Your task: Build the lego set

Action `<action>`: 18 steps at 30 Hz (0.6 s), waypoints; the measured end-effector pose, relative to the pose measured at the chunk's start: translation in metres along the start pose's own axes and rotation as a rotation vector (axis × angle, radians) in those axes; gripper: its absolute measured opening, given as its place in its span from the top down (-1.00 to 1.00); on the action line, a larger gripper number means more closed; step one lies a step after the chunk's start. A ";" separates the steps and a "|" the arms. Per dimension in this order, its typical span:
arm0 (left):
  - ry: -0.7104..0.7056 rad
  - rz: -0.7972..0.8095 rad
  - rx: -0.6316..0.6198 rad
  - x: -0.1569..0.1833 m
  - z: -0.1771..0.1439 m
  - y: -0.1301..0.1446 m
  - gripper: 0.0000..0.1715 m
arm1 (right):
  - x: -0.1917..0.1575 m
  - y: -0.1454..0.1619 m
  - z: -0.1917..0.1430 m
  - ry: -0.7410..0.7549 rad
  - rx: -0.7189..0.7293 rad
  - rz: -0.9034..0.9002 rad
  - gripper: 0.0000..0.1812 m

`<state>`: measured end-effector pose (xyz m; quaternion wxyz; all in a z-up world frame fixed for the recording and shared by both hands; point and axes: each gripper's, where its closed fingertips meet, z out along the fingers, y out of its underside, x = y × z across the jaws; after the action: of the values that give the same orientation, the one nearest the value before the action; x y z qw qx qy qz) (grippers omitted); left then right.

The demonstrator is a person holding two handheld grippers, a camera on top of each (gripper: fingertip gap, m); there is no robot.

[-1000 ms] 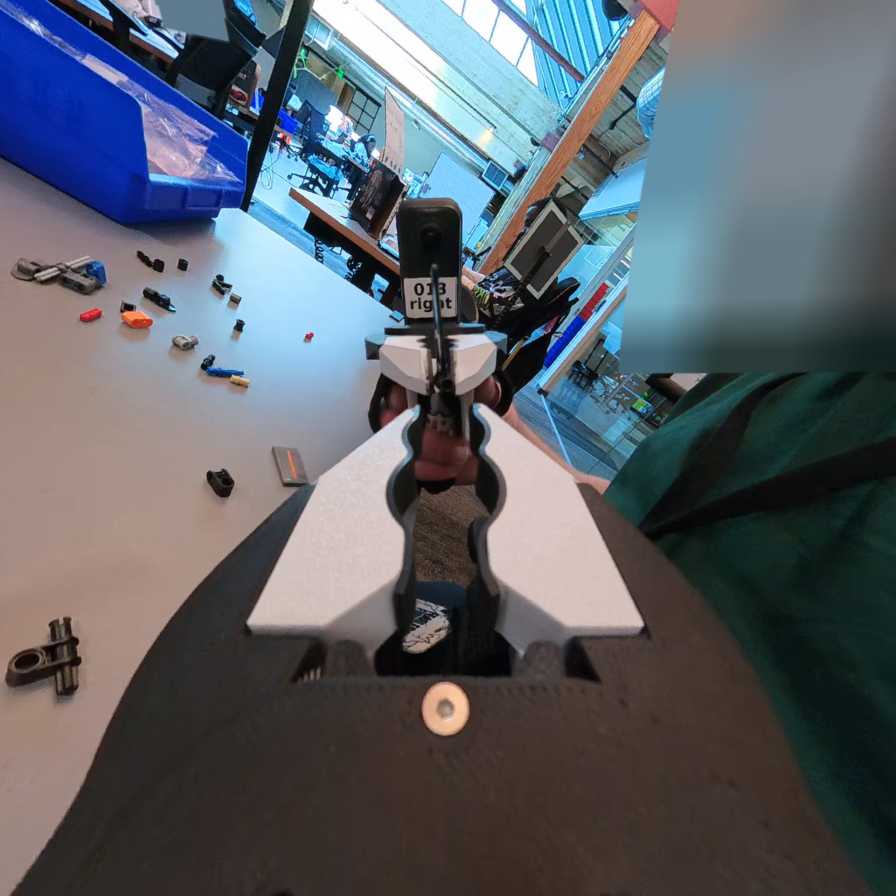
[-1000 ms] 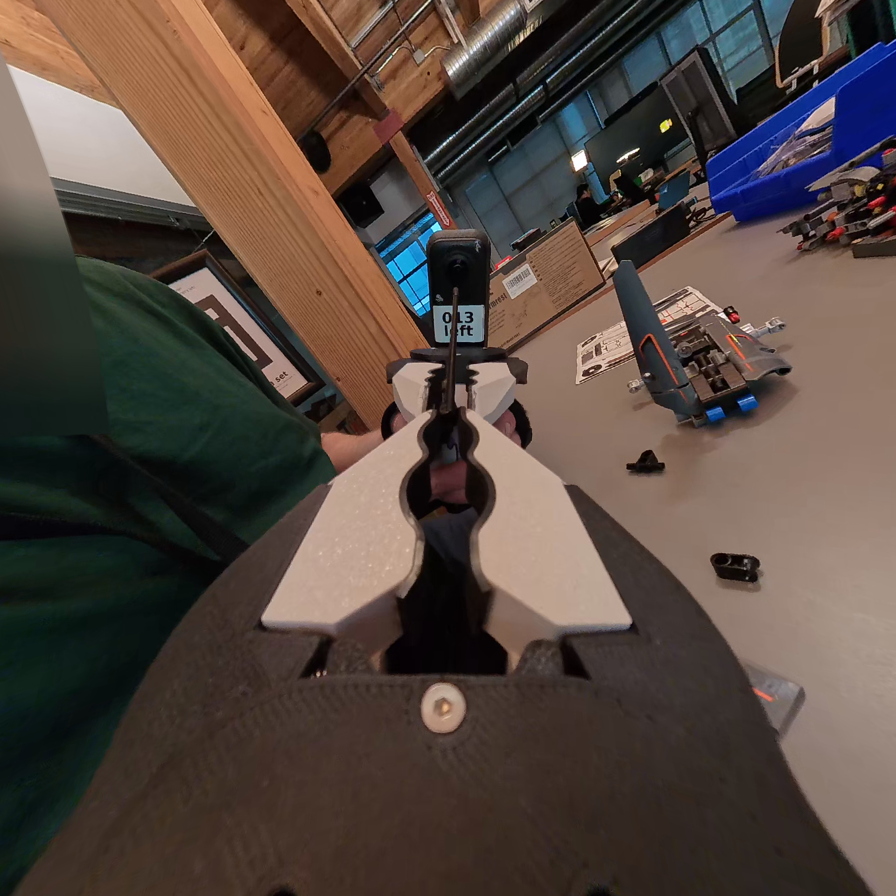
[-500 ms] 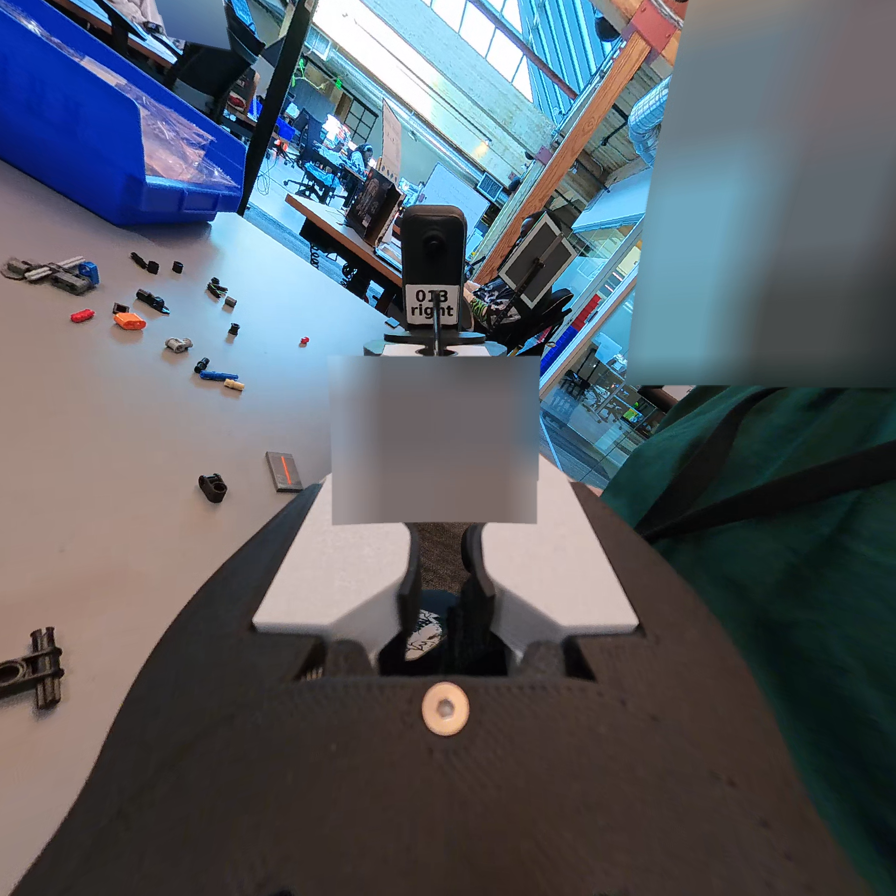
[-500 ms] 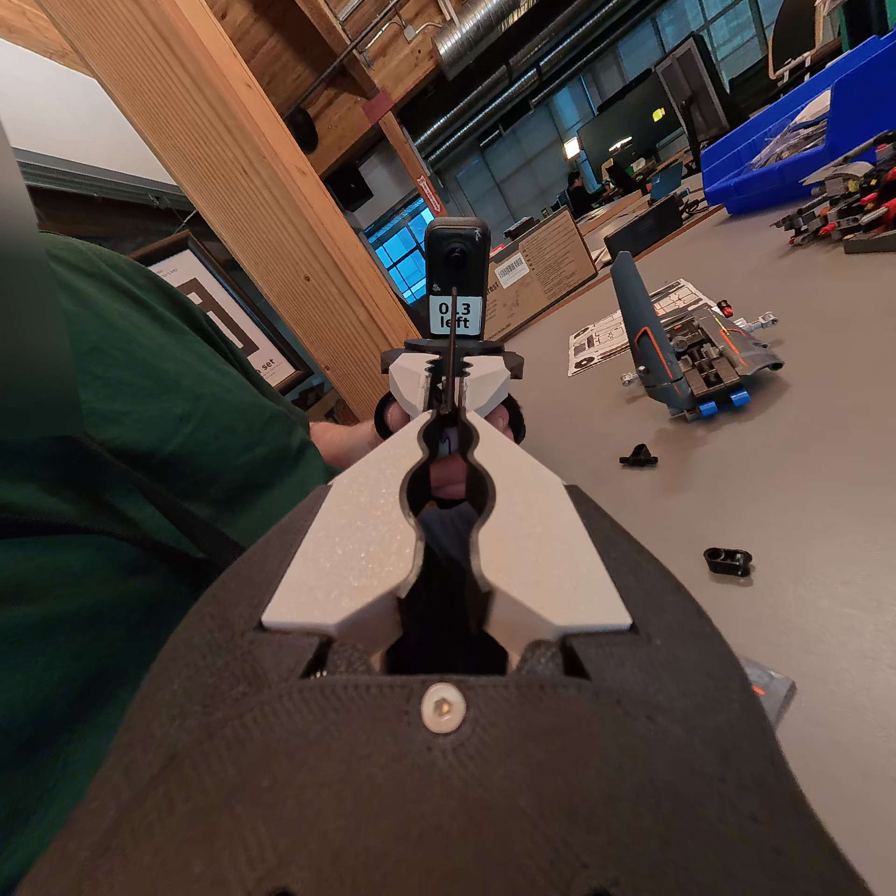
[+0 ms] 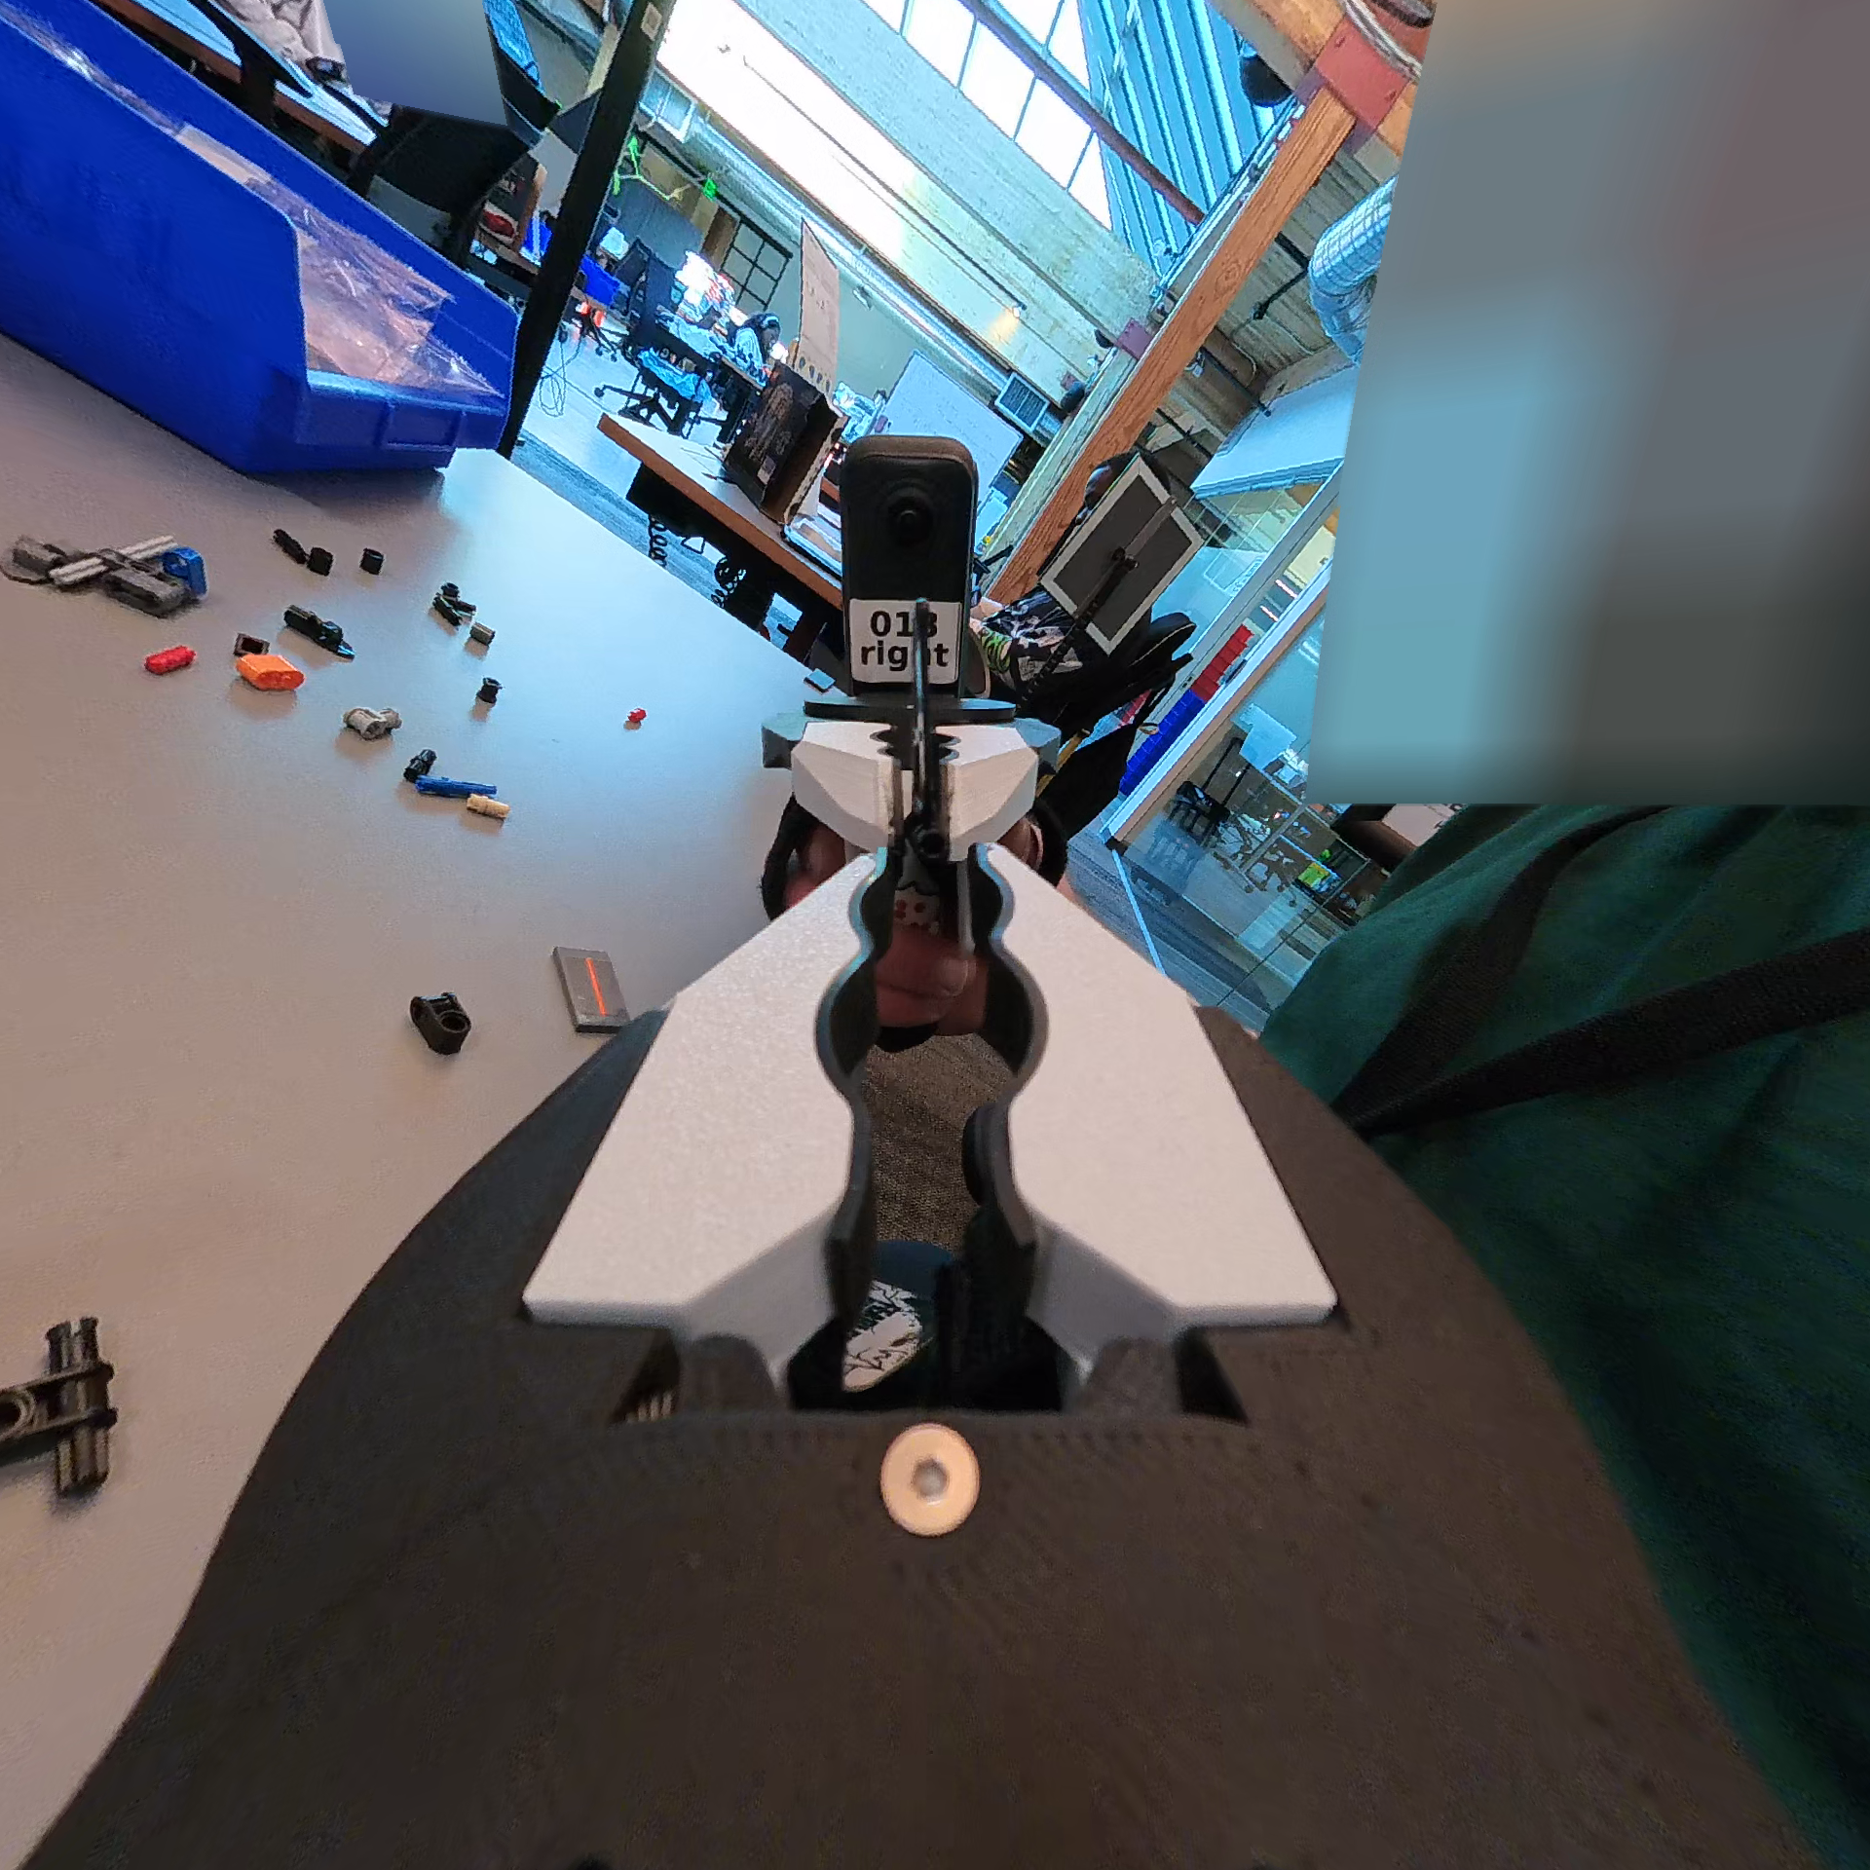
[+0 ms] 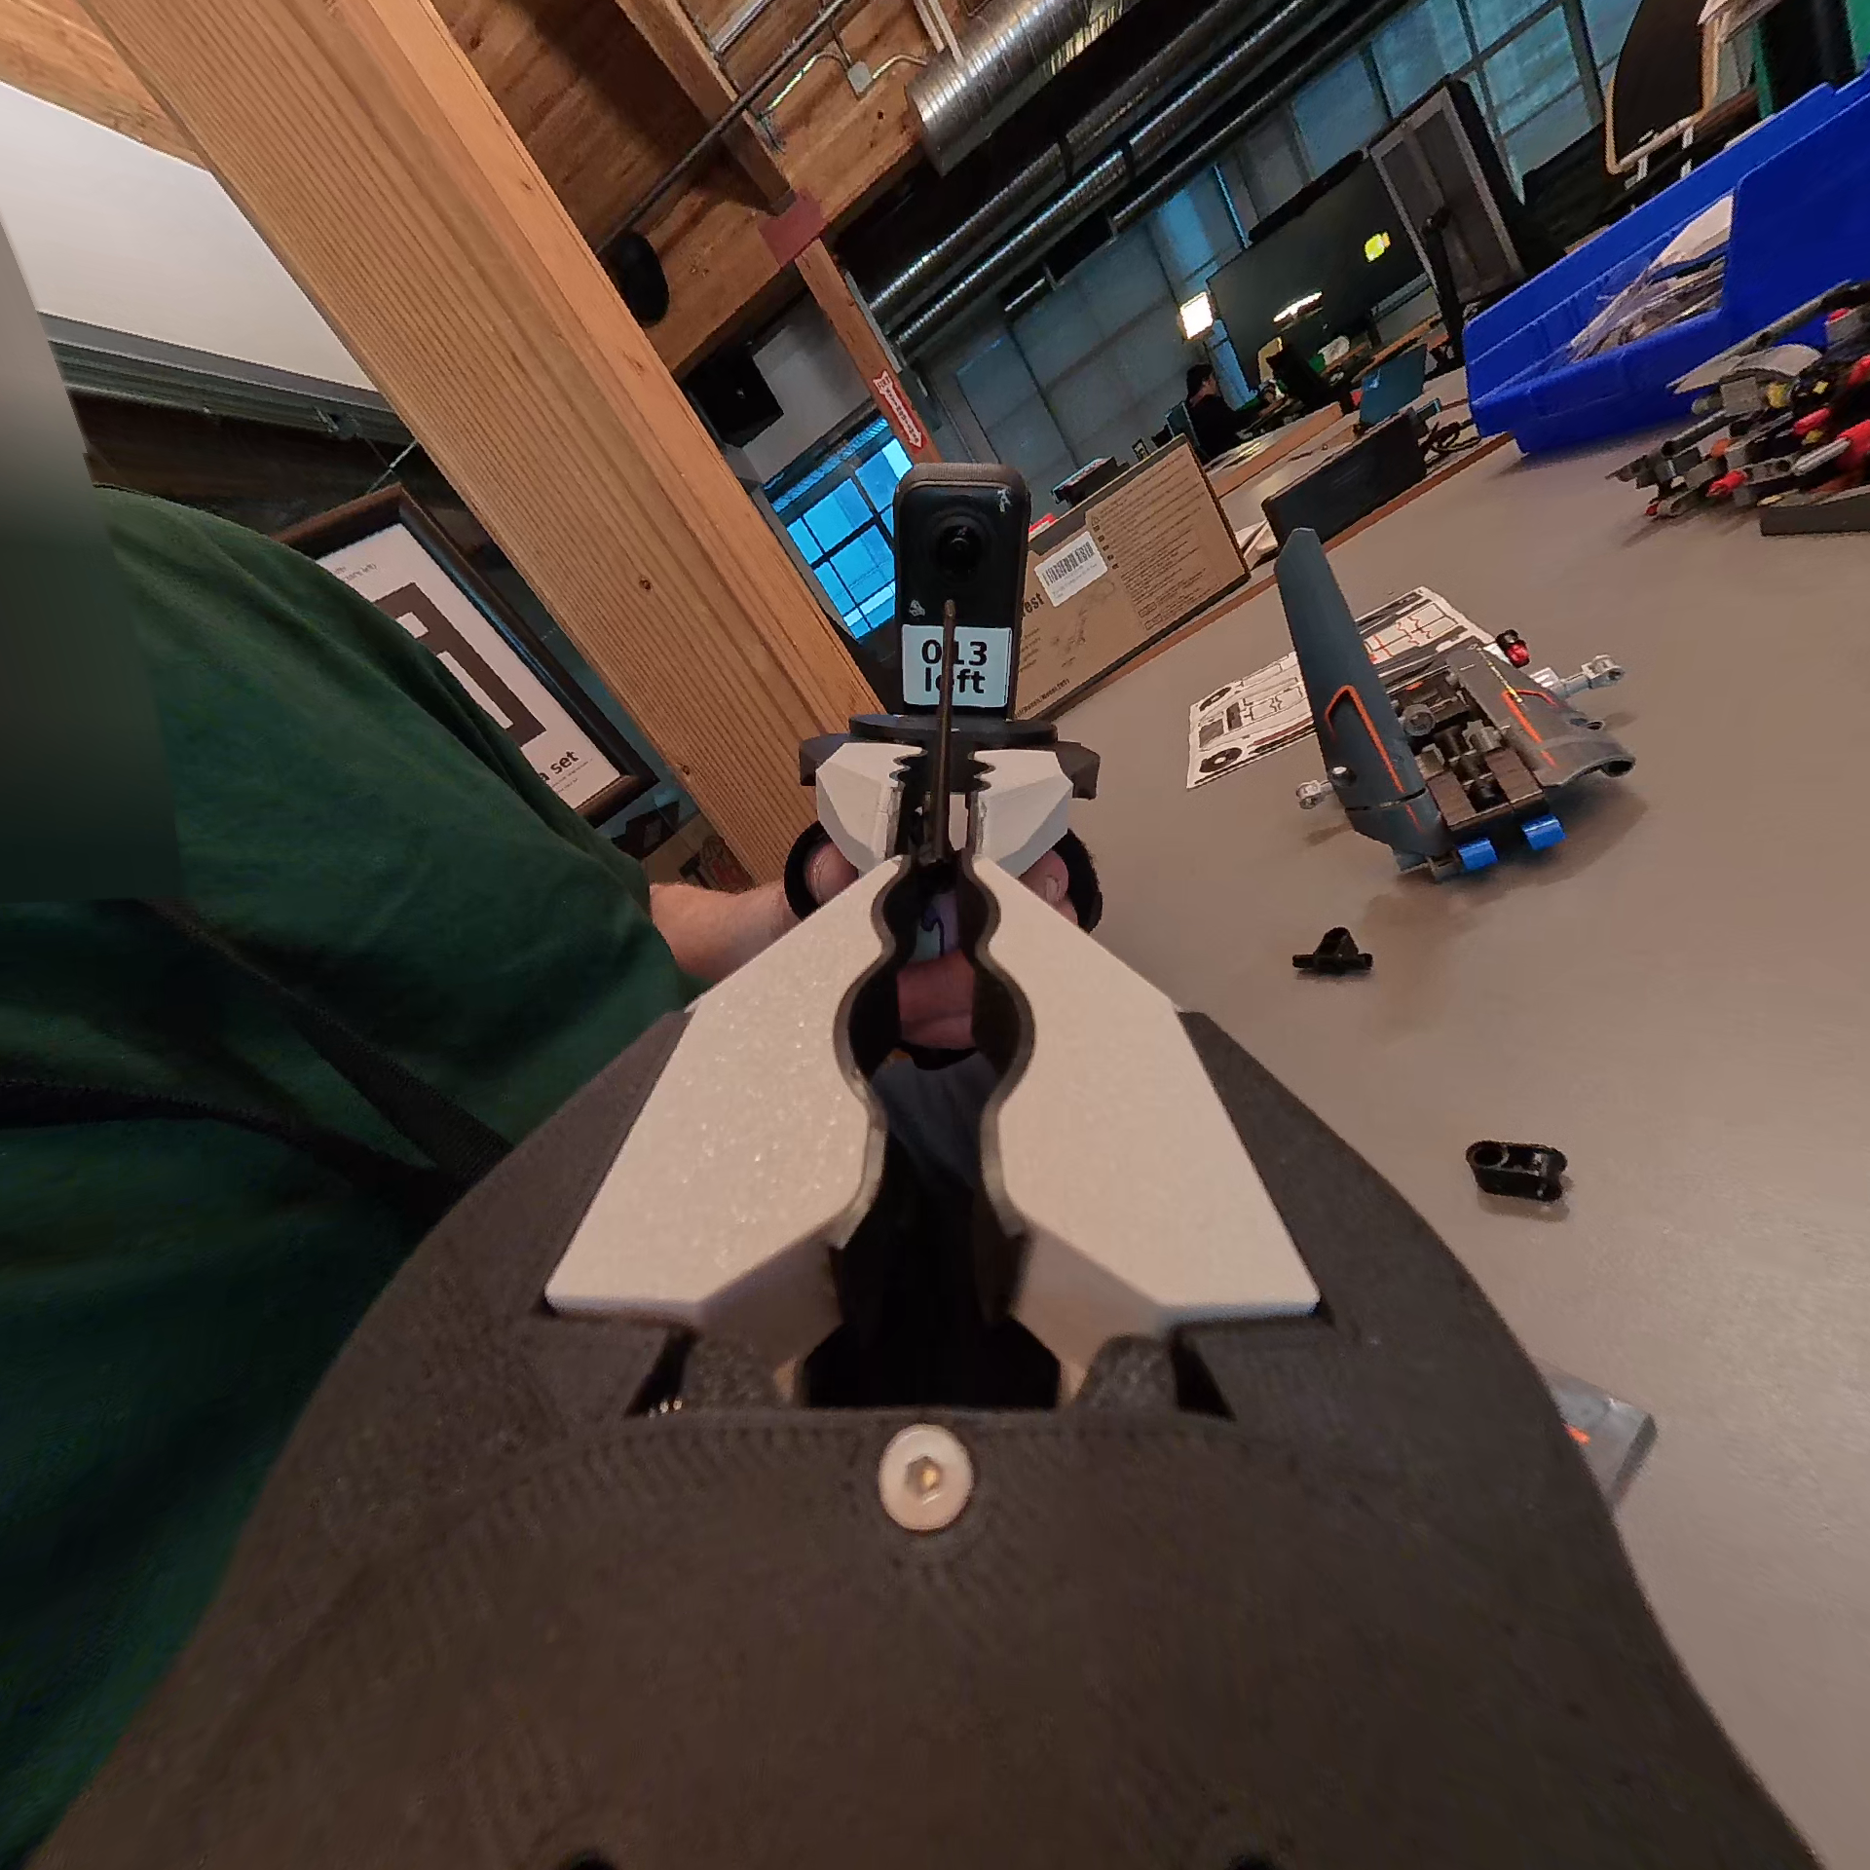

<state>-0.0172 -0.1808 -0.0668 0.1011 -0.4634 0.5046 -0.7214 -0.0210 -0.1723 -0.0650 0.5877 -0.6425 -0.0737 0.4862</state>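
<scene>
My right gripper (image 6: pixel 936 870) meets the left gripper (image 6: pixel 943 810) tip to tip, both pinching a thin black axle (image 6: pixel 947 708). The half-built grey model (image 6: pixel 1457 749) sits on the table (image 6: pixel 1670 1012) beyond.

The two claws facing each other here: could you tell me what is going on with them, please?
A person in a green top holds the left claw and the right claw tip to tip above the table. Both are nearly closed around a thin black rod standing upright between them; which one actually grips it I cannot tell. The half-built grey model and the loose pieces lie untouched.
</scene>
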 end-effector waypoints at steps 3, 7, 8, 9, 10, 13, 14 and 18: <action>0.001 -0.001 0.003 0.000 0.000 0.000 0.86 | 0.000 0.000 0.000 -0.002 0.001 0.002 0.95; 0.002 0.001 0.004 0.000 0.001 0.000 0.85 | 0.000 0.000 -0.001 -0.004 0.001 0.004 0.95; 0.002 0.001 0.004 0.000 0.001 0.000 0.85 | 0.000 0.000 -0.001 -0.004 0.002 0.004 0.95; 0.003 0.002 0.004 0.000 0.001 0.000 0.84 | 0.000 0.000 -0.001 -0.005 0.004 0.005 0.95; -0.001 0.003 0.002 -0.001 0.000 0.001 0.82 | 0.000 -0.001 -0.001 -0.008 0.009 0.006 0.95; -0.027 0.027 -0.008 -0.003 -0.004 0.002 0.79 | 0.000 -0.005 -0.005 -0.013 0.034 0.013 0.95; -0.041 0.040 -0.013 -0.005 -0.006 0.003 0.79 | 0.000 -0.006 -0.006 -0.015 0.043 0.016 0.96; -0.157 0.125 -0.034 -0.019 -0.028 -0.006 0.79 | 0.000 -0.009 -0.009 -0.024 0.064 0.025 0.96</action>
<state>-0.0261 -0.1488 -0.0744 0.1775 -0.4877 0.5351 -0.6665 -0.0105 -0.1753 -0.0588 0.6009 -0.6183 -0.0574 0.5033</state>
